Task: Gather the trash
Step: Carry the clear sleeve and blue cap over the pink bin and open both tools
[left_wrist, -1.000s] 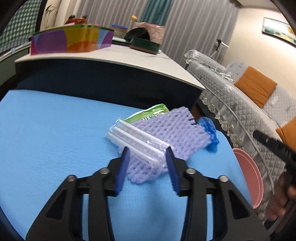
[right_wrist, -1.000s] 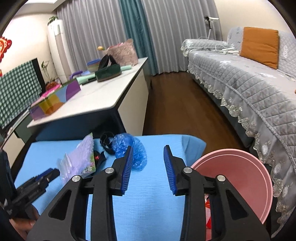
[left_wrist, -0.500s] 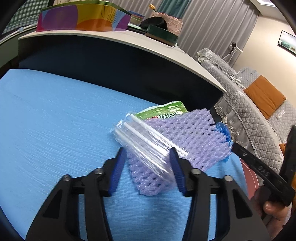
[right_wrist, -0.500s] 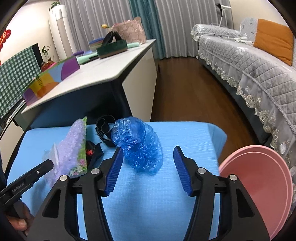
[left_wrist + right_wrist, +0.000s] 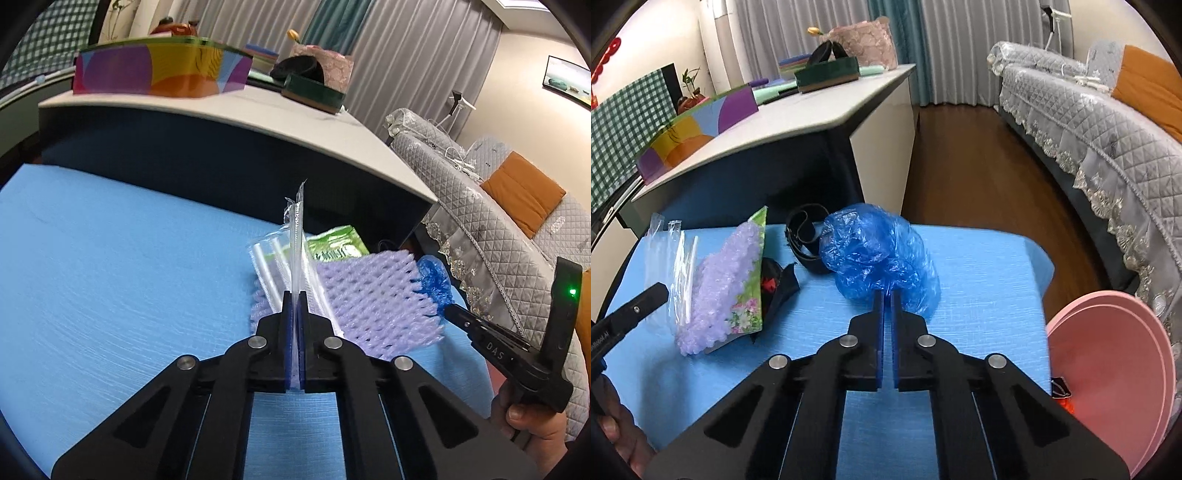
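My left gripper (image 5: 294, 295) is clamped on a clear plastic bag (image 5: 291, 243), its blue pads pinching the film so that it stands up edgewise between them. Inside the bag I can make out white sticks; I cannot count them for sure. The bag lies partly over one purple foam net (image 5: 369, 295), which rests on the blue surface (image 5: 110, 266) with one green wrapper (image 5: 336, 247) just behind it.

My right gripper (image 5: 886, 295) is closed at the near edge of one crumpled blue plastic cover (image 5: 875, 251); the pads meet right at its edge, and I cannot tell whether any film is caught between them. Touching the cover's far left side is one black strap loop (image 5: 803, 236), and a black scrap with red marks (image 5: 775, 284) lies between the strap and the foam net.

One pink basin (image 5: 1108, 369) sits off the surface's right edge, near my right gripper. Beyond the blue surface stands a white desk (image 5: 798, 118) carrying a colourful box (image 5: 698, 136), and a grey quilted sofa (image 5: 1089, 129) runs along the right.
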Demonstrator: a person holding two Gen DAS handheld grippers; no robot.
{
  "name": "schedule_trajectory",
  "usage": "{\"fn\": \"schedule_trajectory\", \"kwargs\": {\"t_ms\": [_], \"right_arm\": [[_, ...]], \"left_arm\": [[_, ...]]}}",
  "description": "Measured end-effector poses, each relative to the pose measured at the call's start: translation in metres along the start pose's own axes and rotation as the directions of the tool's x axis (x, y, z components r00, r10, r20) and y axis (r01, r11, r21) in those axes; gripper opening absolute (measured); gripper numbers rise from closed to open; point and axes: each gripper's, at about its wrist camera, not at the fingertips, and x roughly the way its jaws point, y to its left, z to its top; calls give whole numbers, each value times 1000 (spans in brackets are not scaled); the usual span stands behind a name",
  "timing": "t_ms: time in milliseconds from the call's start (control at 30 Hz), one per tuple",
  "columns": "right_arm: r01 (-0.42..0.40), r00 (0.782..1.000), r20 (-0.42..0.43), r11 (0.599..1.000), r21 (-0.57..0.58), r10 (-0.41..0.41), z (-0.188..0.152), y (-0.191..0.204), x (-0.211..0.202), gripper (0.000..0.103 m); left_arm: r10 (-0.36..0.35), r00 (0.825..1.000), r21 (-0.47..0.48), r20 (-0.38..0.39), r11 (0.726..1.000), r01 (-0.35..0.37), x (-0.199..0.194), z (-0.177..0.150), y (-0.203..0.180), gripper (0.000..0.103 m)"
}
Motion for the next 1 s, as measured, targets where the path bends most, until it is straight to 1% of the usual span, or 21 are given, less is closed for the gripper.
{"fn": "schedule_trajectory", "kwargs": {"t_ms": [233, 433, 667, 1000], "right_arm": [[-4, 999, 50, 1000, 14, 3, -4, -1, -32, 2], [-6, 996, 90, 1000, 1, 6, -12, -2, -66, 2], [0, 992, 128, 1000, -6, 1, -21, -6, -101, 2], [4, 979, 205, 1000, 26, -9, -28, -16, -156, 2]], "left_arm": [[4, 999, 37, 34, 999, -5, -18, 4, -8, 2], [7, 998, 67, 56, 998, -11, -37, 3, -14, 2], [-11, 997, 111, 76, 994, 3, -60, -3, -28, 2], [-51, 993, 149, 103, 988, 35, -86, -4, -42, 2]]}}
